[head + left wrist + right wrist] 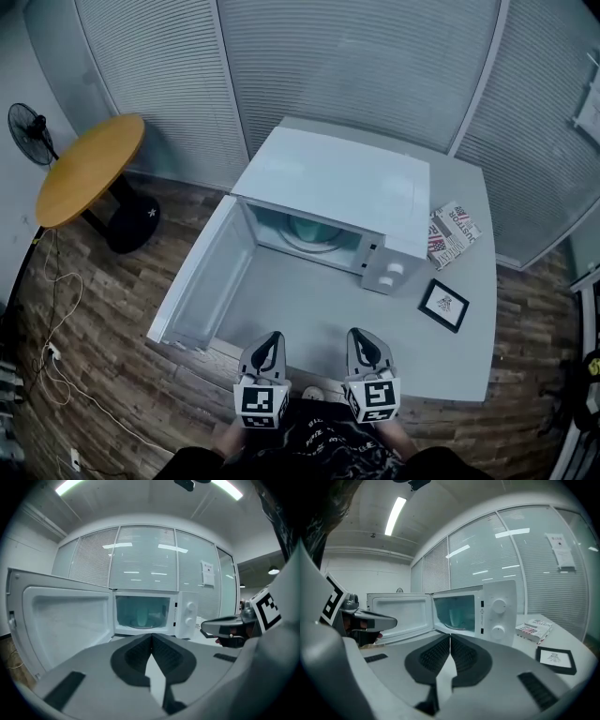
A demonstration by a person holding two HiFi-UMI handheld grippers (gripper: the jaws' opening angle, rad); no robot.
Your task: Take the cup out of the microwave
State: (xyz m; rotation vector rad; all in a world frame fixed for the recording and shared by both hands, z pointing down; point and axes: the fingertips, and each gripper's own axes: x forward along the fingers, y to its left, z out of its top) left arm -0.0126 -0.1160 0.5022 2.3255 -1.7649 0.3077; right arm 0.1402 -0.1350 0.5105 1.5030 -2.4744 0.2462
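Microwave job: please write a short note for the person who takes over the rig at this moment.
Left tongs: shut, empty, over the table's near edge.
Right tongs: the same, beside them.
Microwave: on the table, door wide open.
Cup: standing inside it, untouched.
Done: door is open. Left: open tongs, reach in, grip the cup, bring it out.

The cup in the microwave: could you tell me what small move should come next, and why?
Probably open the jaws of the right gripper and ease it toward the cavity. The microwave door is open, the cup stands inside, and it and the left gripper are shut, empty, near the edge of the table.
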